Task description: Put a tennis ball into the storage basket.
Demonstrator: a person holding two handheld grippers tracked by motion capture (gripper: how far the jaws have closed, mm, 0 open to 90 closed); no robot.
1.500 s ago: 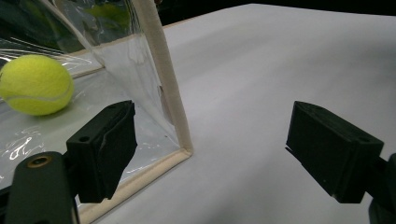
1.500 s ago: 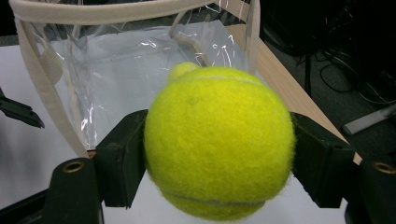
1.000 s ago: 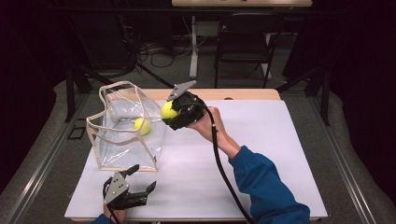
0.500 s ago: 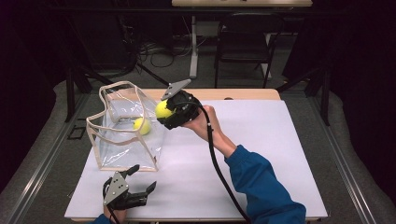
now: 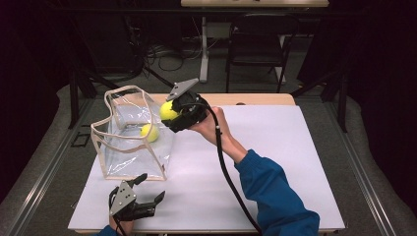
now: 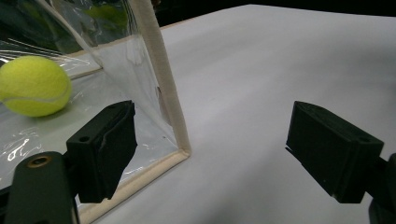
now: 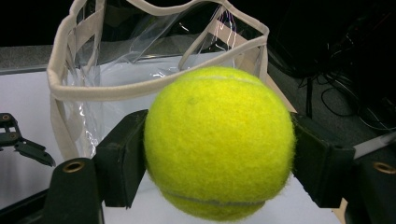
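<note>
Up high, right tool point(image 5: 173, 114) clamps tennis ball point(image 5: 168, 110) — left tool point(image 5: 147, 189) gapes, empty.

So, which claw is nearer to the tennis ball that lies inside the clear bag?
The right claw. It is raised beside the clear bag's top rim, holding another ball just above the tennis ball inside. The left claw sits open near the table's front edge, before the bag's corner.

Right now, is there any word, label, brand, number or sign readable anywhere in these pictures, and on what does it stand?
None can be read.
Held tennis ball: bare yellow felt and a seam, no print.
Tennis ball in the bag: a seam, no print.
Clear bag: plain plastic with cream trim, no label.
White table: no markings.
Right tool and left tool: plain black pads.
</note>
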